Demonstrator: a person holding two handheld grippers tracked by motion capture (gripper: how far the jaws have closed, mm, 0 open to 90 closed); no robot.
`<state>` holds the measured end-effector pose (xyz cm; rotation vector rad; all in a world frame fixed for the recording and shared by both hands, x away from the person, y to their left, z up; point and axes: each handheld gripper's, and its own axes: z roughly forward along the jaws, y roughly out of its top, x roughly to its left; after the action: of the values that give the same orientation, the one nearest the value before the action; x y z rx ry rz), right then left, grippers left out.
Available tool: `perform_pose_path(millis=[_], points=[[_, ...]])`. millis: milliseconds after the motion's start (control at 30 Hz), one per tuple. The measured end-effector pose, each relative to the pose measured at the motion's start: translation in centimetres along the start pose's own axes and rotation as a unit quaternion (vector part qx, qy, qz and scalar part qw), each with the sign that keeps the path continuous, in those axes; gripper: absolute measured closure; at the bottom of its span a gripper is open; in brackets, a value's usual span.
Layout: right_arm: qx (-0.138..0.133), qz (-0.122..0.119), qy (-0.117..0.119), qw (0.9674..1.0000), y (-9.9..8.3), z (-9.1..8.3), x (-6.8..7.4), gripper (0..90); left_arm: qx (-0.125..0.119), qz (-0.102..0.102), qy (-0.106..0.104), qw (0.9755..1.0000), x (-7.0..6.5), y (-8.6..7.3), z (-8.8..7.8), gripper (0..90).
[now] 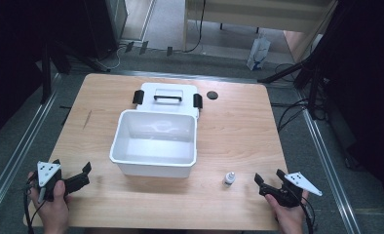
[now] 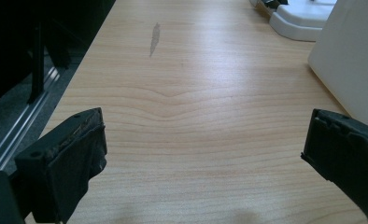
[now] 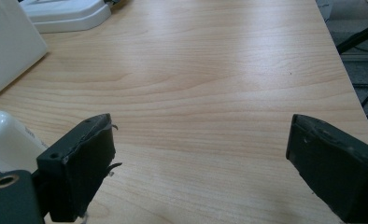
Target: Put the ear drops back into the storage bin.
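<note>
An open white plastic box (image 1: 153,144) stands mid-table, its inside bare white. Its lid (image 1: 166,97), with a black handle and two black latches, lies flat just behind it. A small white bottle (image 1: 229,178) stands upright near the front edge, right of the box. My left gripper (image 1: 72,165) rests at the front left corner, open, with nothing between its jaws; in the left gripper view it (image 2: 205,140) faces bare wood with the box wall (image 2: 355,60) on the right. My right gripper (image 1: 269,175) is open just right of the bottle (image 3: 7,140), which sits outside its left jaw.
A small black disc (image 1: 212,95) lies on the wooden table (image 1: 239,131) right of the lid. A grey scuff (image 2: 155,38) marks the wood at far left. Metal rails, cables and dark stands run along both sides of the table.
</note>
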<state>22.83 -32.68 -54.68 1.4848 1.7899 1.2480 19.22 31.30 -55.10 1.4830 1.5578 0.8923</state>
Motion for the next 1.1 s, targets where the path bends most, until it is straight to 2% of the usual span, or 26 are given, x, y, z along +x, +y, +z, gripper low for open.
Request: perform_pose_path(millis=[233,400,433,533,567,667,700,800,833,867,900,933,967,1000,1033,1067,1100], points=[[-0.002,-0.001,-0.005,1.0000,0.0,0.0,0.1,9.4,-0.003,-0.001,0.000,1.0000,0.0,0.0,0.0,0.3],[0.005,-0.017,-0.010,0.9998,0.1,0.0,0.3,12.6,-0.003,-0.003,-0.002,1.0000,0.0,0.0,-0.1,0.3],[0.020,-0.027,-0.008,0.9994,0.2,0.2,0.5,13.4,0.000,-0.002,-0.001,1.0000,0.0,0.0,0.0,0.3],[0.030,-0.032,-0.011,0.9990,0.3,0.3,0.5,15.0,-0.002,-0.003,-0.002,1.0000,0.0,0.0,-0.1,0.3],[0.048,-0.038,-0.007,0.9981,0.6,0.5,0.6,15.3,-0.002,-0.003,-0.003,1.0000,0.1,0.0,-0.1,0.3],[0.072,-0.065,-0.005,0.9953,0.9,0.5,0.8,16.1,-0.001,-0.001,-0.003,1.0000,0.1,0.0,-0.1,0.3],[0.072,-0.065,-0.005,0.9953,0.9,0.5,0.8,16.1,-0.001,-0.001,-0.003,1.0000,0.1,0.0,-0.1,0.3],[0.104,-0.087,-0.002,0.9908,1.5,0.5,0.9,16.2,-0.002,-0.002,-0.003,1.0000,0.0,0.0,-0.1,0.4],[0.125,-0.098,-0.003,0.9873,2.0,0.5,1.0,16.4,-0.002,-0.002,-0.004,1.0000,0.0,0.0,-0.1,0.3],[0.125,-0.098,-0.003,0.9873,2.0,0.5,1.0,16.4,-0.002,-0.002,-0.004,1.0000,0.0,0.0,-0.1,0.3],[0.149,-0.108,-0.004,0.9828,2.6,0.5,1.1,16.8,0.001,-0.001,-0.007,1.0000,0.1,0.0,0.0,0.3],[0.149,-0.108,-0.004,0.9828,2.6,0.5,1.1,16.8,0.001,-0.001,-0.007,1.0000,0.1,0.0,0.0,0.3],[0.169,-0.124,-0.007,0.9779,3.4,0.4,1.4,16.9,0.002,-0.002,-0.009,1.0000,0.1,0.0,0.0,0.3],[0.177,-0.129,-0.009,0.9757,3.7,0.5,1.5,17.0,0.002,-0.002,-0.010,1.0000,0.1,0.0,0.0,0.3],[0.190,-0.139,-0.008,0.9718,4.2,0.5,1.8,17.0,0.002,-0.002,-0.010,1.0000,0.1,0.0,0.0,0.3],[0.190,-0.139,-0.008,0.9718,4.2,0.5,1.8,17.0,0.002,-0.002,-0.010,1.0000,0.1,0.0,0.0,0.3],[0.202,-0.156,-0.004,0.9668,4.9,0.4,2.2,17.7,0.002,-0.002,-0.010,0.9999,0.1,0.0,0.0,0.3]])
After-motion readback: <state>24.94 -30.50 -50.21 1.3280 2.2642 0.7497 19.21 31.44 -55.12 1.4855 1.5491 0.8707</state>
